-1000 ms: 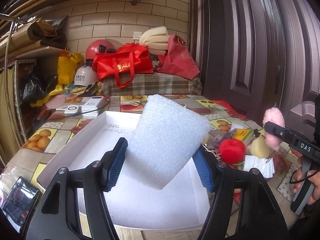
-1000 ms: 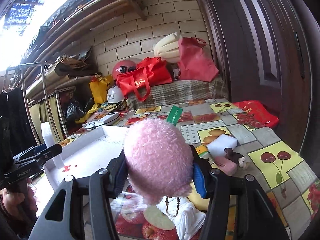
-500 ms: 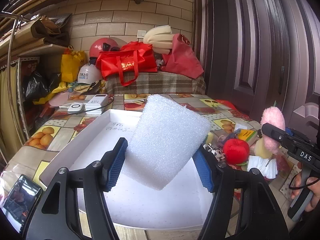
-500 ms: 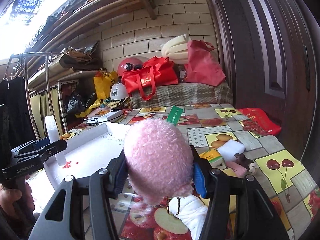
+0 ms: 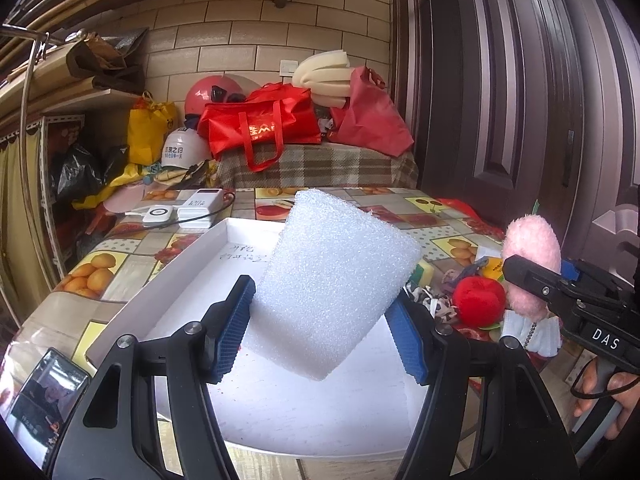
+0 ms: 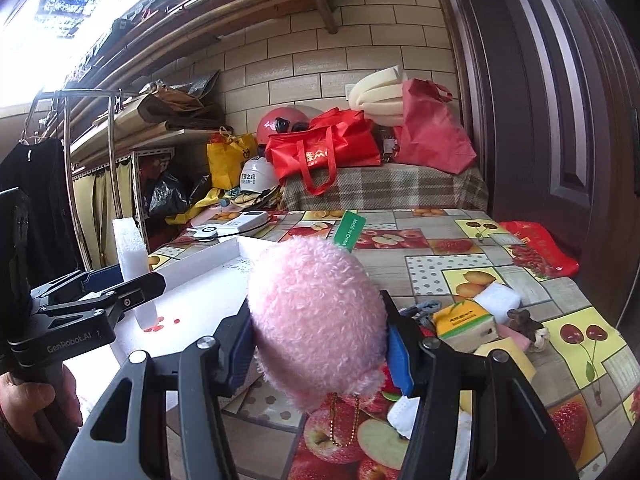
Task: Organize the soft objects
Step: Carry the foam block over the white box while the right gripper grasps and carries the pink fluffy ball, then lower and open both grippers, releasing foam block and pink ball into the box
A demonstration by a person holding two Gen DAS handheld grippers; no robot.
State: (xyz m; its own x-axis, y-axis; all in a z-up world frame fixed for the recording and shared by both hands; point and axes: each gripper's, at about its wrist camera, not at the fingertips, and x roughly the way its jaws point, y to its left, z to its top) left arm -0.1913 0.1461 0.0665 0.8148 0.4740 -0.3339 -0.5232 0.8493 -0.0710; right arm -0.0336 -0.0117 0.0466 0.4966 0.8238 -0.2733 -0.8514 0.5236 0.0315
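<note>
Left gripper [image 5: 324, 330] clamped on white foam block [image 5: 336, 284], block hanging over white tray [image 5: 160, 292] just ahead. Right gripper [image 6: 320, 346] squeezing pink plush [image 6: 316, 320] beside tray's right edge — soft fur, shallow bite, could slip out. Foam tilted, might tumble past rim on release.

White letters "DAS" stood on the black right gripper [image 5: 568, 280]. The black left gripper [image 6: 132, 284] carried "GenRobot.AI" in grey. A green fabric tag [image 6: 349, 229] on the fluffy pink plush toy [image 6: 318, 322] read "MADE IN CHINA". Handwriting inside the shallow white cardboard tray [image 5: 168, 276] was illegible.
</note>
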